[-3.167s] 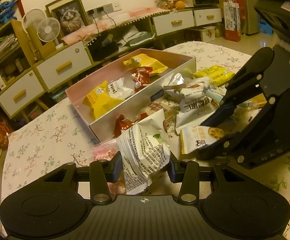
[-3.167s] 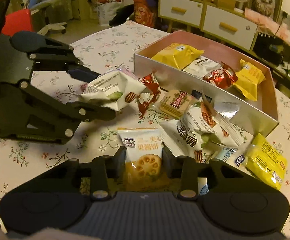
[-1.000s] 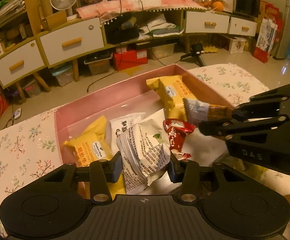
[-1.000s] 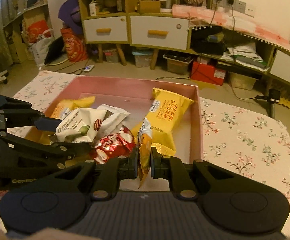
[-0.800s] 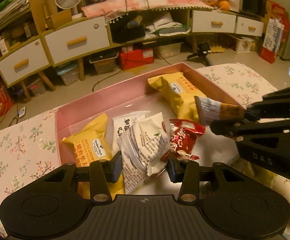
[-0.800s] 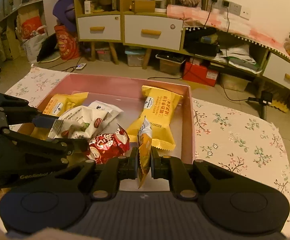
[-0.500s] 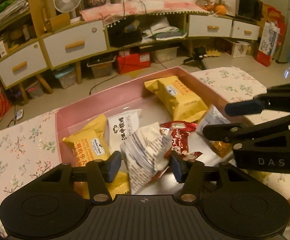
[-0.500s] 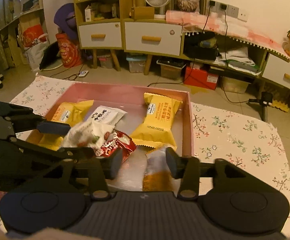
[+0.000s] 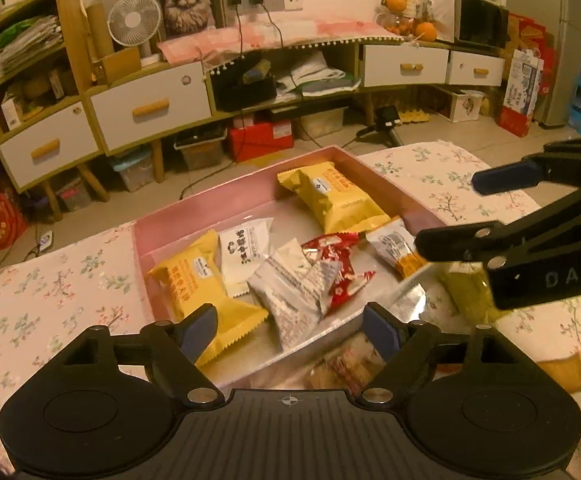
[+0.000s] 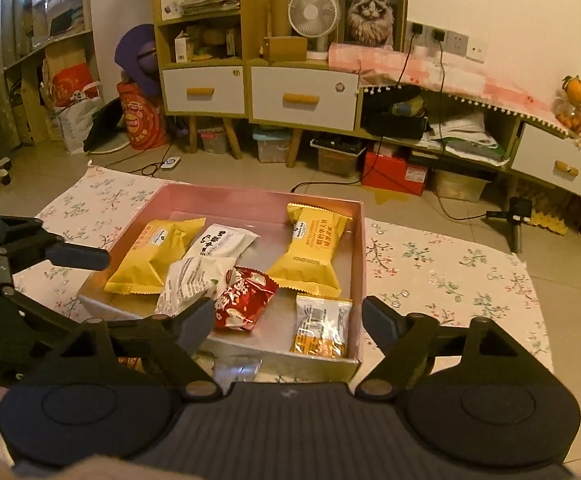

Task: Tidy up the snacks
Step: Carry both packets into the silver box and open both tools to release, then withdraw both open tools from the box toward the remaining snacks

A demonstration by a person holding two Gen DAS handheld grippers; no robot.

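A pink box (image 9: 242, 196) (image 10: 250, 196) on the floral table holds several snack packets. The white nut packet (image 9: 290, 292) (image 10: 190, 280) lies in it beside a red packet (image 9: 334, 264) (image 10: 246, 296). The orange-and-white biscuit packet (image 9: 394, 248) (image 10: 322, 330) lies flat at the box's near right corner. My left gripper (image 9: 290, 332) (image 10: 74, 284) hovers over the near edge, its jaws opening with nothing between the pads. My right gripper (image 10: 286, 324) (image 9: 474, 212) hangs above the biscuit packet, jaws also opening and holding nothing. Two yellow packets (image 10: 310, 252) (image 10: 150, 252) and a white one (image 10: 222, 240) lie further back.
Loose packets lie on the tablecloth in front of the box: a pale pink one (image 9: 346, 364), a yellow-green one (image 9: 466, 288) and an orange one (image 9: 562, 372). Beyond the table's far edge stand low cabinets (image 10: 302, 96) and floor clutter.
Both grippers have opened and let go. The nut packet and the biscuit packet dropped into the box. Both grippers have drawn up and back from it.
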